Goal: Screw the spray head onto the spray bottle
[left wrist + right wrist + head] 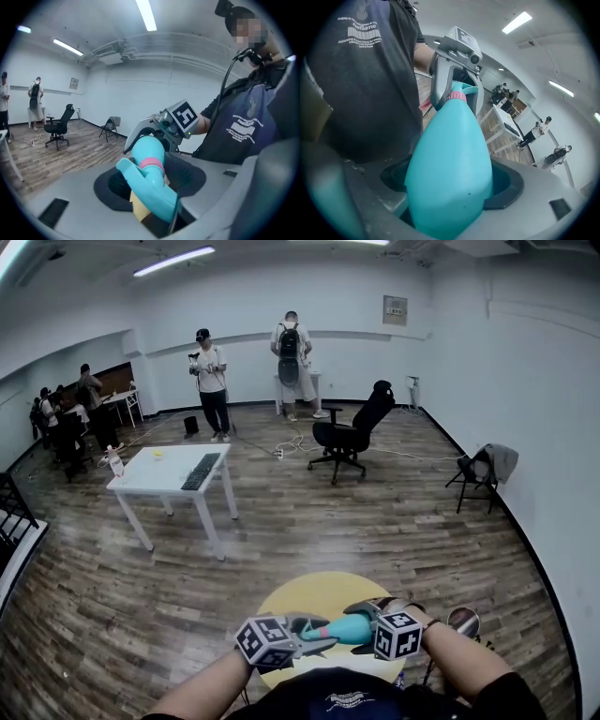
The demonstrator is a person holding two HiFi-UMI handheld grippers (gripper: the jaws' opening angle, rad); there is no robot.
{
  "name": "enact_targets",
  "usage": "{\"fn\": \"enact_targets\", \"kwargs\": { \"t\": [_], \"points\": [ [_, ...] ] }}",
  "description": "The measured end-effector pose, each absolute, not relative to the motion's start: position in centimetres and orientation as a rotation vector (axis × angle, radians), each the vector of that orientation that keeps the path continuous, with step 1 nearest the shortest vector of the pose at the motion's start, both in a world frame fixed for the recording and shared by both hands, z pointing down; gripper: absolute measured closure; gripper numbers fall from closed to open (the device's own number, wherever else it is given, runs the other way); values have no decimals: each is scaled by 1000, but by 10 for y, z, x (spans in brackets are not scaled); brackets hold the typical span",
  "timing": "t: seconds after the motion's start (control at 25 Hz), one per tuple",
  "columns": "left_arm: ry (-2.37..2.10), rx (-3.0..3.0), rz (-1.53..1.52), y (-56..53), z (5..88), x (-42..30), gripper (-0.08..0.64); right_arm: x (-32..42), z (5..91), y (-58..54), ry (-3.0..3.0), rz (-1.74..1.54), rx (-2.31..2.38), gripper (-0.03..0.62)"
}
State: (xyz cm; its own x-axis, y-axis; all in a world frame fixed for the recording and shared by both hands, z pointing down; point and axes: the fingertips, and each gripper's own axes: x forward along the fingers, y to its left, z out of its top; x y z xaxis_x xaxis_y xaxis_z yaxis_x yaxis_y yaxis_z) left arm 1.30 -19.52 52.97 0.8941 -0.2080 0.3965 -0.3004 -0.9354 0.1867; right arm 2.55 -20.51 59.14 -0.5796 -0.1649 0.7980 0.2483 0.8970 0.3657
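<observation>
Bottle (452,173): clasped around its body by the right gripper (370,622).
Spray head (147,185): clamped in the left gripper (302,638), set against the bottle's neck.

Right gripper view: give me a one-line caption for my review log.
Right tongs clamp the teal spray bottle while the left tongs straddle its spray head.

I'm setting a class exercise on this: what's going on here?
A person holds a gripper in each hand above a round yellow table. The right gripper clamps the teal spray bottle by its body; the left gripper grips the spray head, seated on the neck at the pink collar. How tightly it is screwed on cannot be told.
</observation>
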Motion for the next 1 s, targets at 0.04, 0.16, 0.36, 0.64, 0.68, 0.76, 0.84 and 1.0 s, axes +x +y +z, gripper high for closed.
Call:
{"fn": "enact_targets", "kwargs": {
  "t": [0.04,0.16,0.36,0.64,0.68,0.76,0.84,1.0],
  "points": [
    [-407,2784,491,-200,528,11,333,24,591,-208,-2123,-552,-45,152],
    [-515,2601,107,-226,512,-16,257,28,593,-222,-2186,-449,51,147],
    [-586,2302,-328,-255,499,-90,176,56,600,-236,-2271,-241,193,146],
    [-337,2685,379,-201,534,10,280,25,598,-209,-2073,-573,32,146],
    [-336,2768,519,-195,541,16,334,27,603,-207,-2050,-588,1,146],
    [-302,2842,713,-184,548,20,333,30,610,-195,-2072,-546,-68,149],
    [-266,2874,821,-176,552,20,333,30,612,-187,-2084,-519,-109,150],
    [-312,2864,710,-183,550,15,323,25,611,-192,-2092,-503,-108,152]
  ]
}}
